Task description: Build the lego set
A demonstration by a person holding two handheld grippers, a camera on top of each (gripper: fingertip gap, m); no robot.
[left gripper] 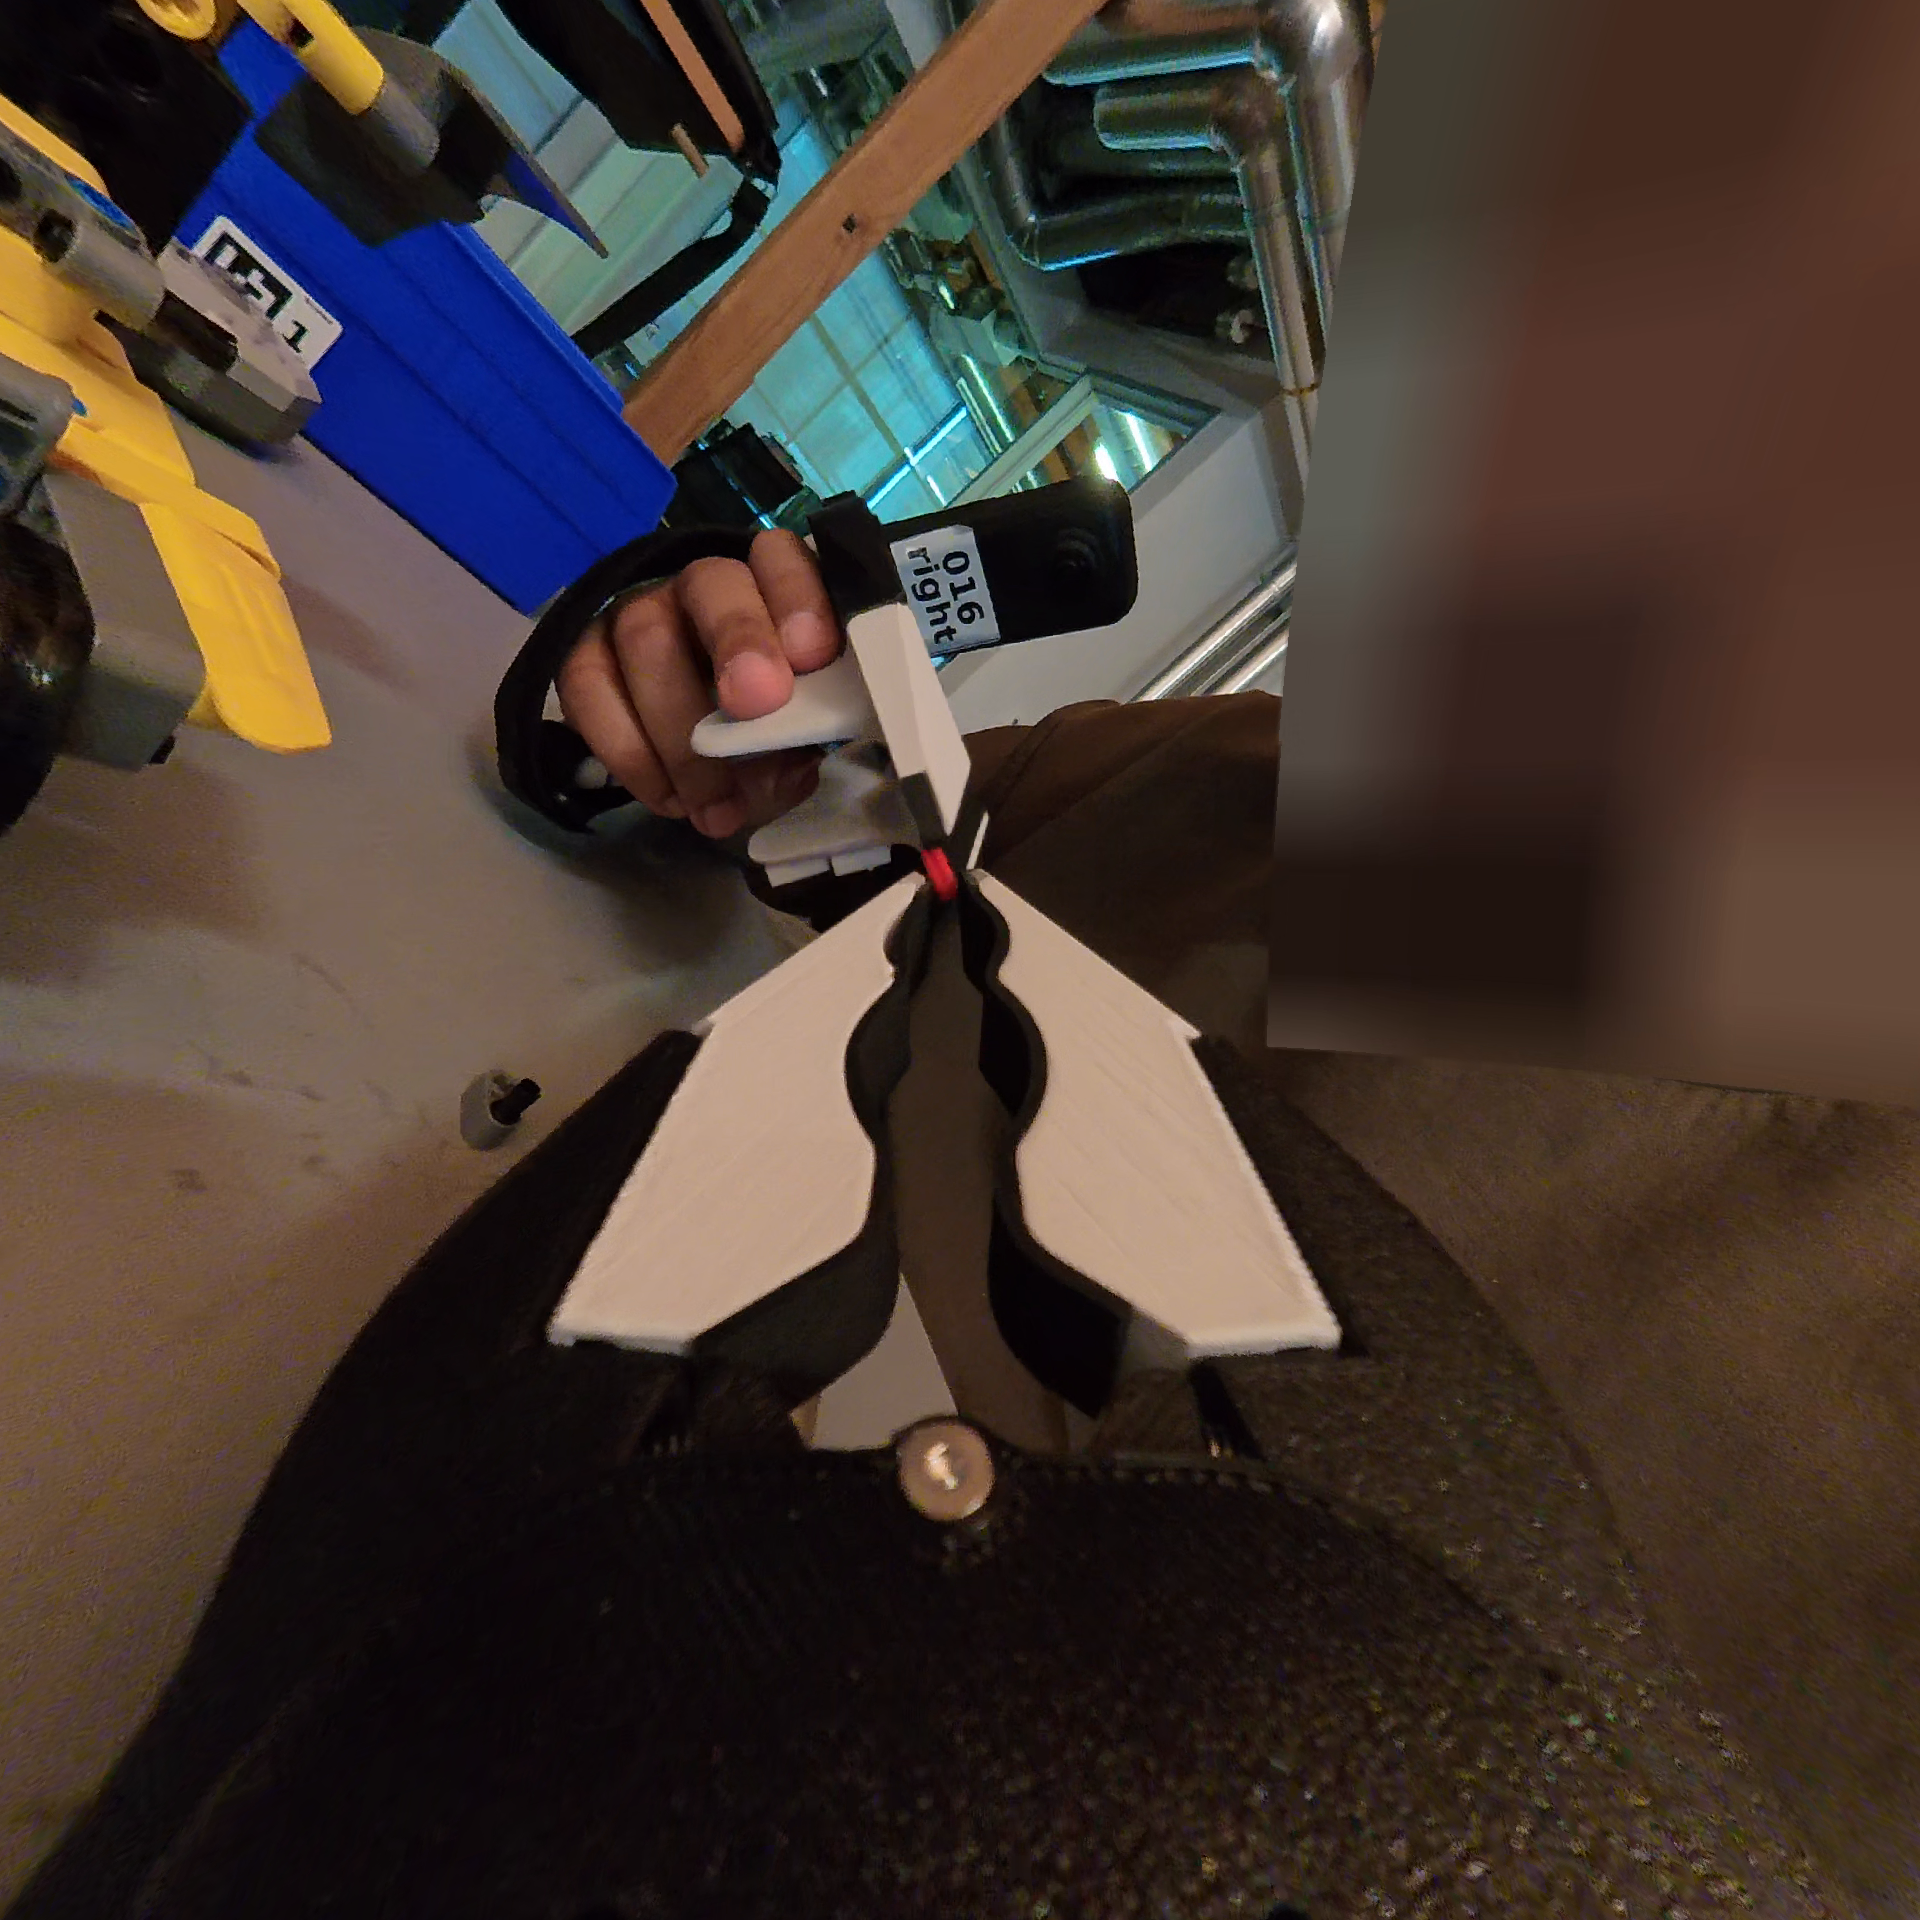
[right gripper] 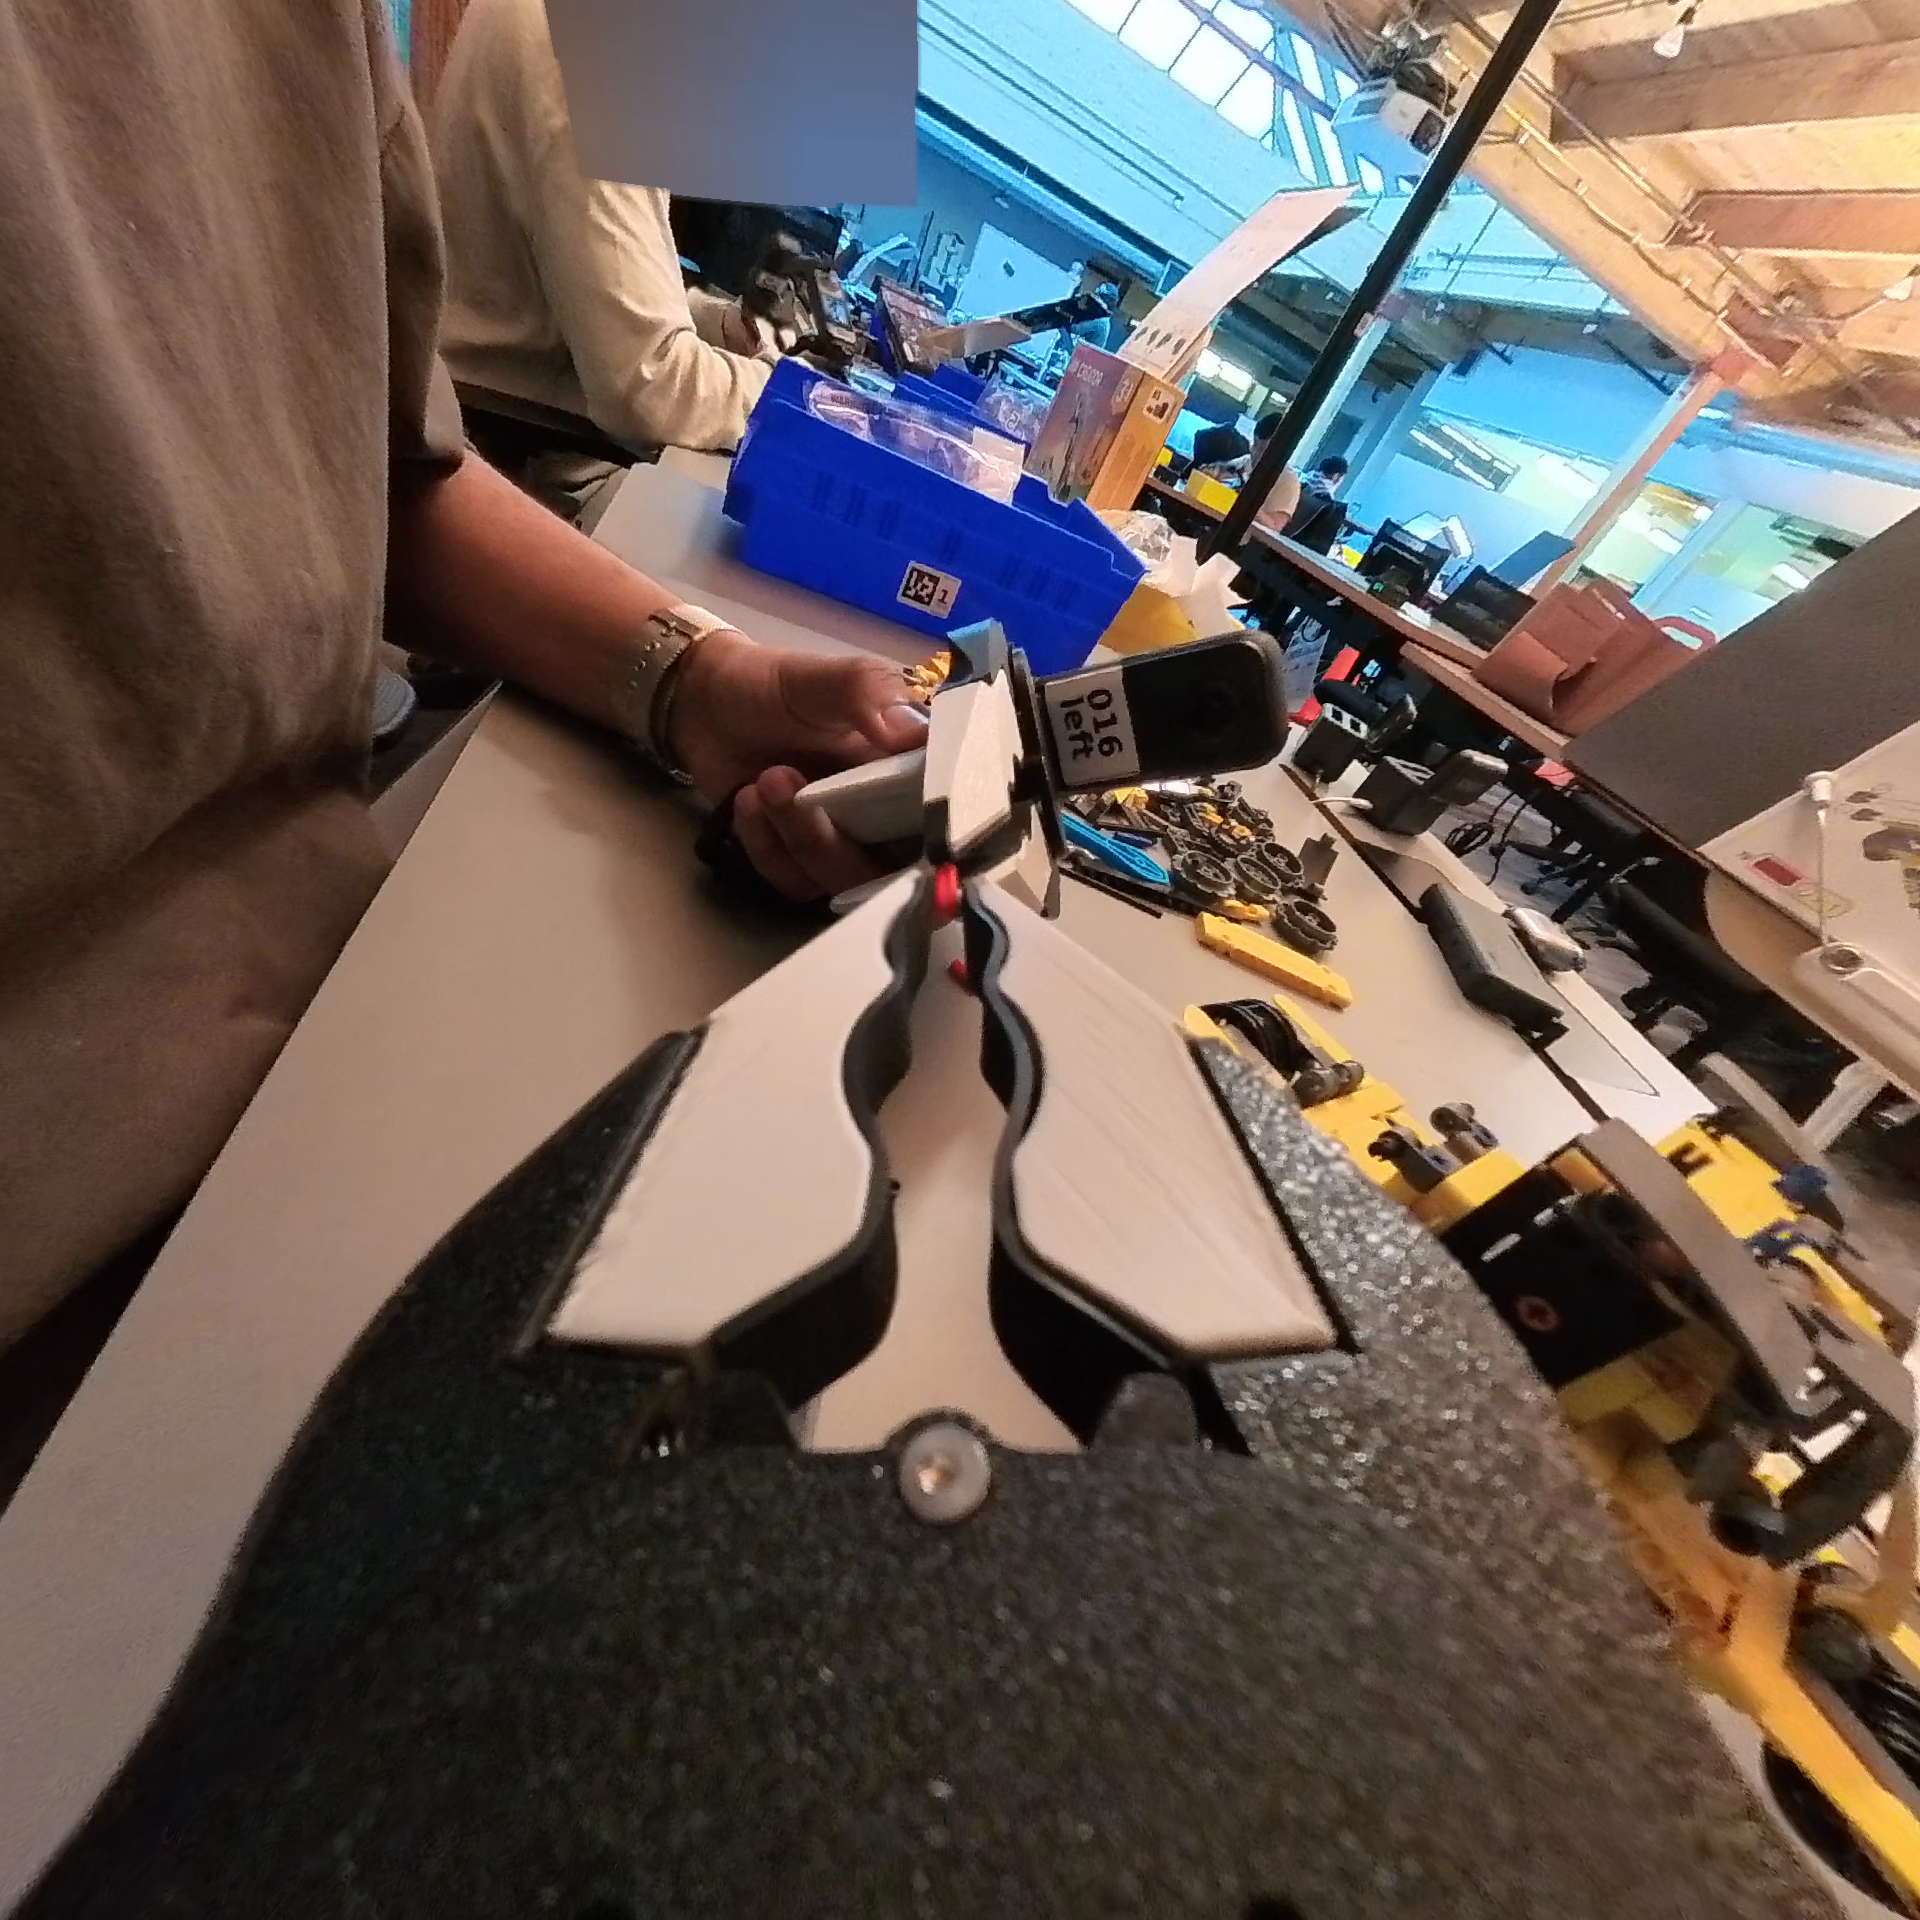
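Left gripper [left gripper: 940, 891] & right gripper [right gripper: 941, 925] were nose to nose over the grey table [right gripper: 416, 1039], both tongs looked nipped shut on 1 tiny red pin [left gripper: 939, 868] btwn the tips.

Matt grey tabletop [right gripper: 312, 1091], glossy blue plastic bin [right gripper: 914, 530], wooden beam [left gripper: 852, 208]

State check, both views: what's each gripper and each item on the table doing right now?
left gripper: shut on the red pin
right gripper: shut on the same red pin, tip to tip with the left gripper
blue bin: on the table, holding clear bags
yellow toy vehicle: partly built, on the table
loose parts: scattered on the table
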